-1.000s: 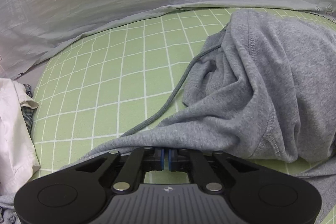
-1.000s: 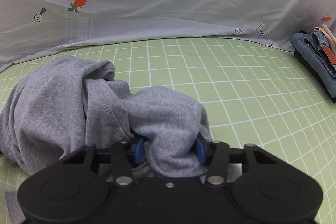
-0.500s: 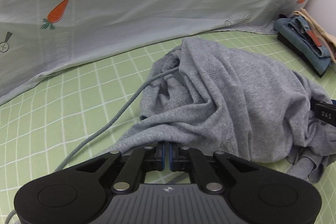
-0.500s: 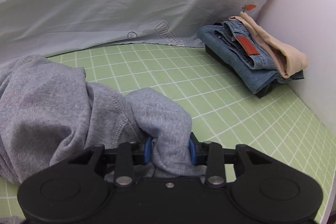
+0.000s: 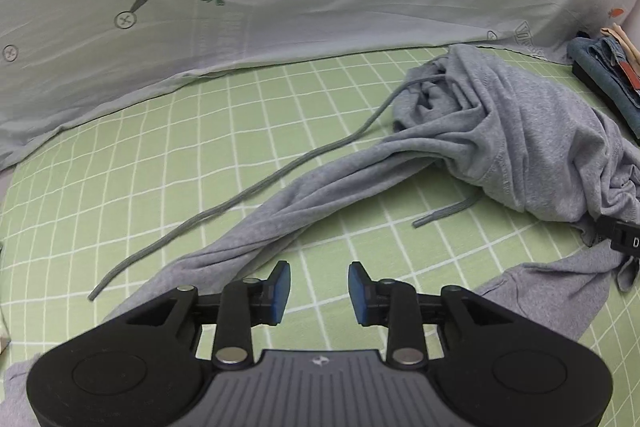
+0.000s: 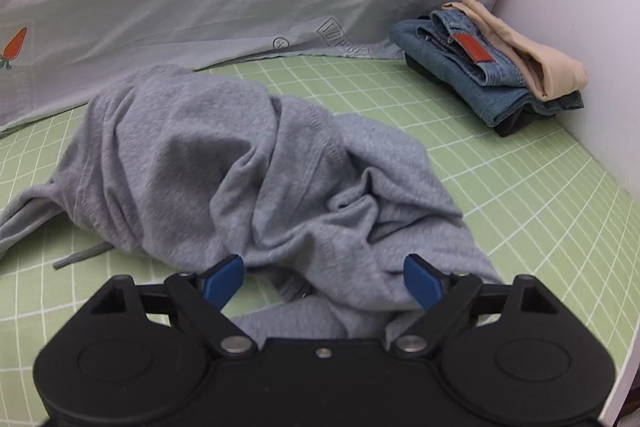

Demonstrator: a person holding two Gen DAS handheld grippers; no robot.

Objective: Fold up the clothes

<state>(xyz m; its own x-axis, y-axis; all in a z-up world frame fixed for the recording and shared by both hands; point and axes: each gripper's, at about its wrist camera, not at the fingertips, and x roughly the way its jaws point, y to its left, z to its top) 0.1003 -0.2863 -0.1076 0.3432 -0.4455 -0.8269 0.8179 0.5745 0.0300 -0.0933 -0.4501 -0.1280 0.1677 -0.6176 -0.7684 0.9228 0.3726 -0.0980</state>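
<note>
Garment: a grey sweatshirt (image 6: 248, 163) lies crumpled on the green checked sheet (image 5: 120, 187), one long part stretched out toward the left gripper.
Drawstring: a grey cord (image 5: 240, 199) trails across the sheet beside that stretched part.
Left gripper (image 5: 319, 289): jaws opening, nothing between them; the stretched cloth lies just left of the pads.
Right gripper (image 6: 323, 281): jaws opening wide; a fold of the sweatshirt sits loose between them.
Corner: folded jeans (image 6: 480, 83) stacked by the wall, well apart.
</note>
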